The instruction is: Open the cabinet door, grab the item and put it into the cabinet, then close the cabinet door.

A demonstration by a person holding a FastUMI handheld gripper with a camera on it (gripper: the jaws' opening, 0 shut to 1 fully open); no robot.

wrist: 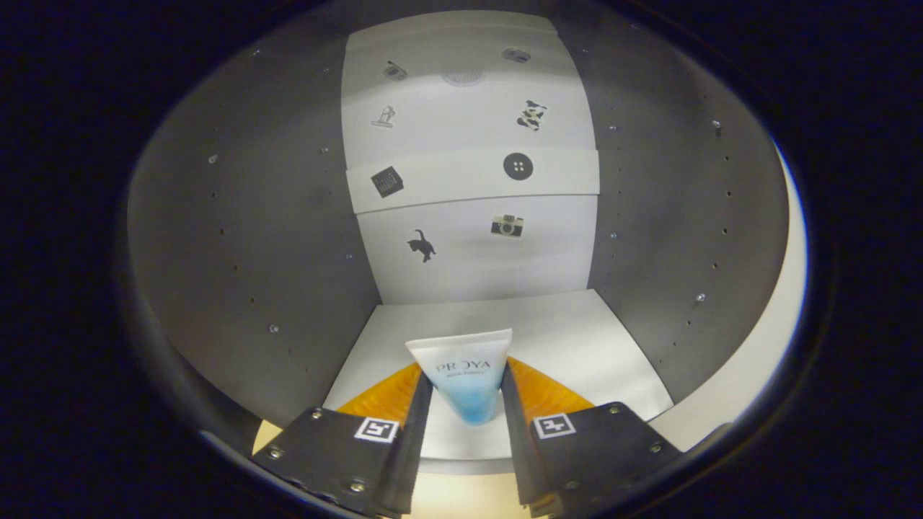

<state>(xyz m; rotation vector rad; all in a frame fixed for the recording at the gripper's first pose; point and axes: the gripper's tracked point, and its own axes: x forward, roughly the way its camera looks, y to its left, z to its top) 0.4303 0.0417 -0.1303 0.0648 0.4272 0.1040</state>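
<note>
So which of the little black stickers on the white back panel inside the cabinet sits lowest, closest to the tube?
The cat sticker, alone below the camera sticker, just above the white-and-blue tube the gripper holds.

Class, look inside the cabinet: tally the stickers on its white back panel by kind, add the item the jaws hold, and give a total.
Animal stickers: 2, cat and spotted animal
Camera sticker: 1
Button sticker: 1
Dark square sticker: 1
Stickers too small to identify: 3
Tube, clamped in the gripper jaws: 1
Total: 9
</note>
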